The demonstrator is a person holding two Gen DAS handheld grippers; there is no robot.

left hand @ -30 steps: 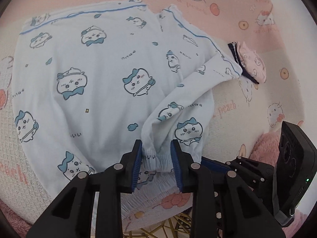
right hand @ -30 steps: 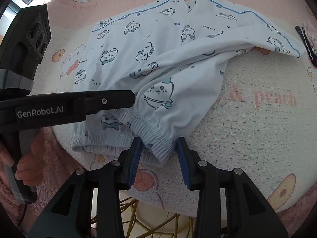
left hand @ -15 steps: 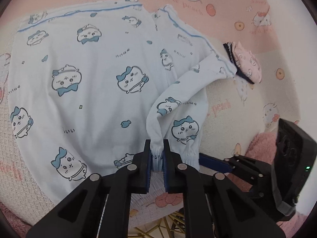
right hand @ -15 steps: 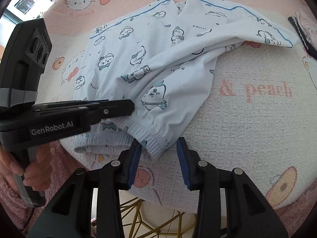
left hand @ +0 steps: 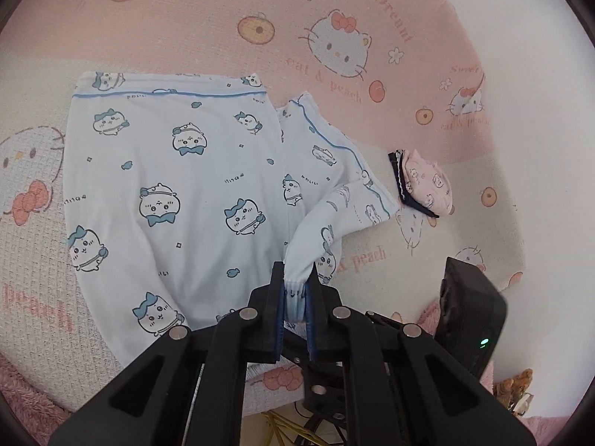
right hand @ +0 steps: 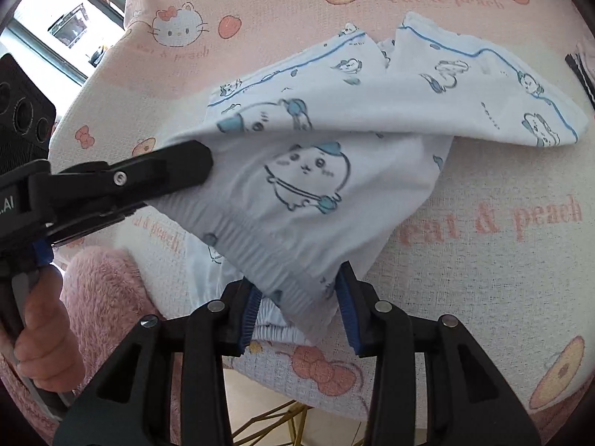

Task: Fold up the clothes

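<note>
The left hand-held gripper (left hand: 295, 293), open a moment ago, is now clamped on the cuff (left hand: 295, 291) of the pale blue pyjama trousers (left hand: 178, 193) and lifts it, starting the fold. The right hand-held gripper (right hand: 297, 310) is opening around that cuff's other end. The trousers lie on the pink blanket (left hand: 465, 245). No containers show.

The left gripper (left hand: 295, 293) has its fingers clamped tight, pointing toward twelve o'clock; the right gripper (right hand: 297, 306) fingers are opening around cloth.

pink cartoon-cat cover (left hand: 372, 7) over the surface; bright window (right hand: 55, 29) at upper left.
</note>
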